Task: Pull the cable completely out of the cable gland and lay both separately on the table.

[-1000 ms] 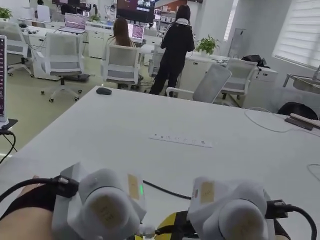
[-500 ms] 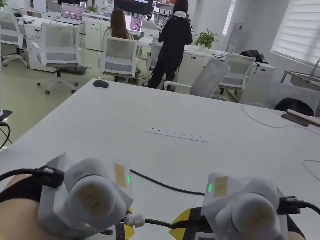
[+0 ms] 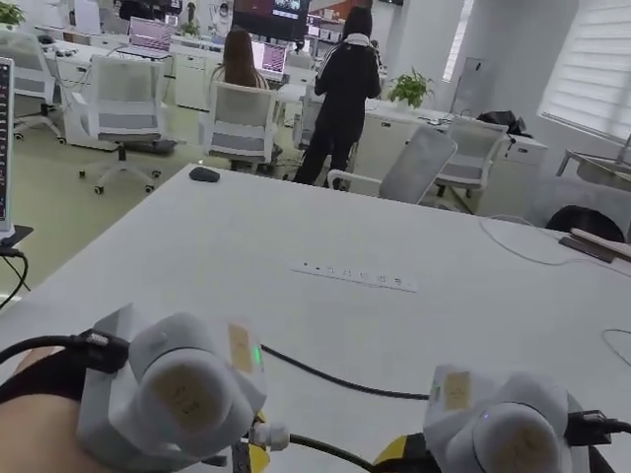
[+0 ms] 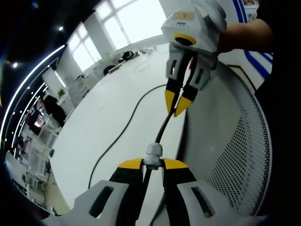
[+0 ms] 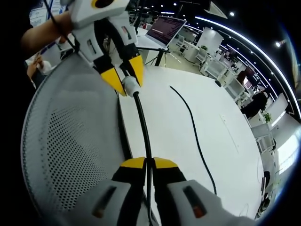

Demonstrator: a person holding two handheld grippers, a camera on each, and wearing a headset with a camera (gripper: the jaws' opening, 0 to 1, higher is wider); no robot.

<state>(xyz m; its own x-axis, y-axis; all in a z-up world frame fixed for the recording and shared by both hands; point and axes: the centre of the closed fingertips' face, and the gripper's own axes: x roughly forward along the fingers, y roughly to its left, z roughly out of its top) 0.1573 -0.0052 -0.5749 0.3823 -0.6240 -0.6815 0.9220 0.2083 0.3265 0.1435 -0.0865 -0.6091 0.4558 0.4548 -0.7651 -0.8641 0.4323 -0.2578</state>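
Left gripper (image 4: 151, 165) is clamped on the gland (image 4: 153, 153) and right gripper (image 5: 146, 165) pinches the cable (image 5: 142, 125) a little way off, so opposite pulls can slide it free (not out yet, I judge), both held near the table (image 3: 296, 227) edge with slack trailing across it.

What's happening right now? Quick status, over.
Left gripper shut on cable gland. Right gripper shut on cable. Cable not yet out of gland. Mesh chair back close by.

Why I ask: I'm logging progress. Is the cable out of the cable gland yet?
Not out: the cable runs through the cable gland clamped in the left gripper.
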